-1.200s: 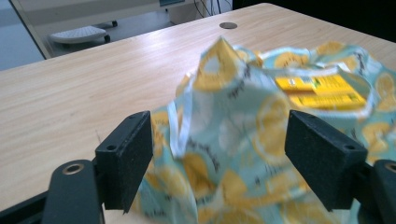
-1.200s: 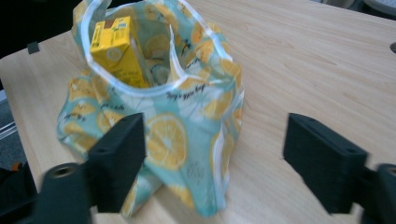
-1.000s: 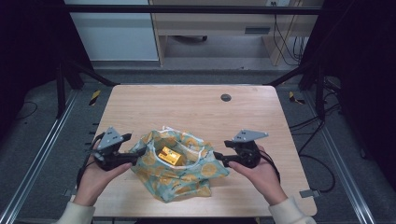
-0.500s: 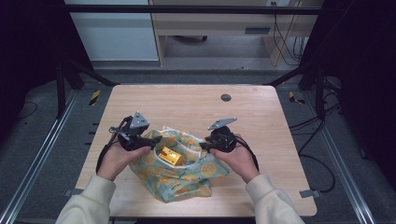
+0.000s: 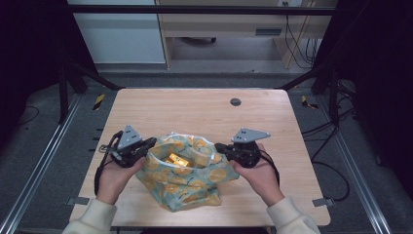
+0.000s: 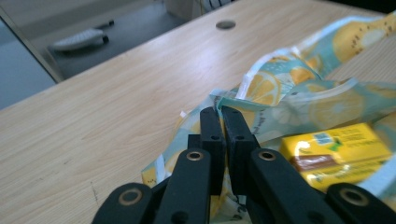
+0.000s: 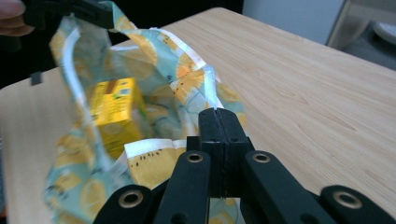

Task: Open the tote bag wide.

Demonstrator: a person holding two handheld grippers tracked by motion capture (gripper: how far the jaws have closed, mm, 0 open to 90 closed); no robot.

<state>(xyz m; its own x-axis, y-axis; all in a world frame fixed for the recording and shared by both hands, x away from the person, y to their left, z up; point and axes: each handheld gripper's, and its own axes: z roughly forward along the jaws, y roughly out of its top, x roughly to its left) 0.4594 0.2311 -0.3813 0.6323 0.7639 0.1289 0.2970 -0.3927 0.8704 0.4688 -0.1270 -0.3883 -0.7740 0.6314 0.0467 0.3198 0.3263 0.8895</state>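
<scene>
Near the table's front edge, my left gripper (image 5: 150, 142) and right gripper (image 5: 220, 146), jaws just closed, clamp the bag (image 5: 187, 178) rim; I'd pull apart evenly.

A lemon-print bag (image 5: 187, 170) lay on the table, soft teal fabric covered in yellow lemon slices, with a white trim along its rim. Its mouth was spread wide and facing up, the cloth crumpled and slumped at the near end. One side of the rim sat pinched between the fingers of the left gripper (image 5: 150, 143), the opposite side between the fingers of the right gripper (image 5: 220, 147), so the opening stretched between the two sets of fingertips. Inside, between those fingers and a little below them, a yellow carton (image 5: 176, 159) with a brown band lay on its side.
</scene>
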